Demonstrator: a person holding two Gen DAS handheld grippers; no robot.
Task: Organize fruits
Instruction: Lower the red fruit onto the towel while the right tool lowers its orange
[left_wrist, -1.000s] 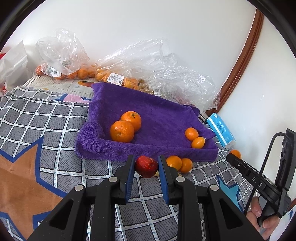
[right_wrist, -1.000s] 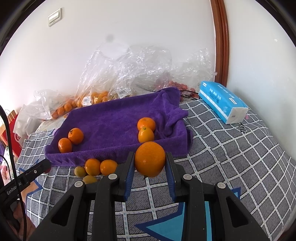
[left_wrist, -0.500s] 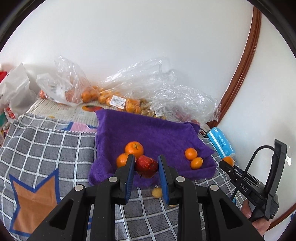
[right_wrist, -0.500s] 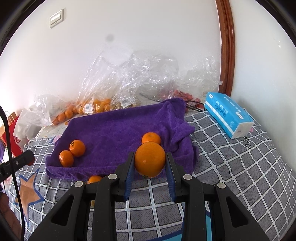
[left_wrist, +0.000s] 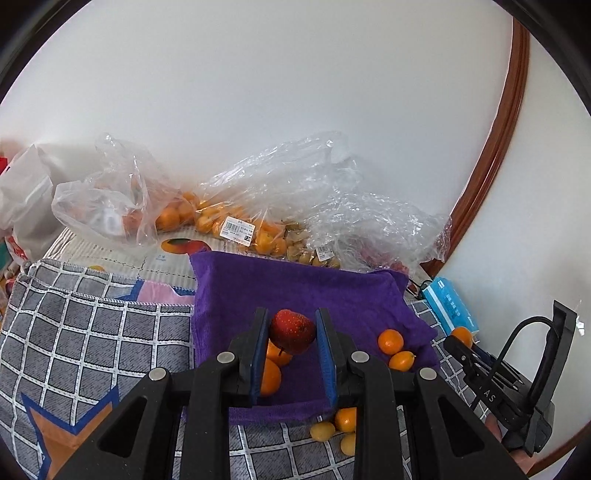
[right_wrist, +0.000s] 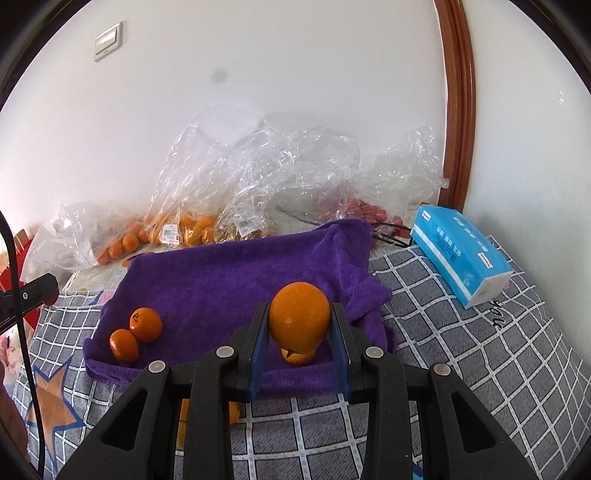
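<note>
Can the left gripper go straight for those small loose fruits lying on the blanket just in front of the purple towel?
Probably not yet. The left gripper is shut on a red fruit, so its jaws are full. The small loose fruits lie uncovered on the blanket, otherwise unobstructed.

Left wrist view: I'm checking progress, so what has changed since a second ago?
Both tools rose and moved over the purple towel: the left tool carried the red fruit up from the blanket, the right tool its orange. Both grips stayed shut; the fruit on the towel stayed put.
</note>
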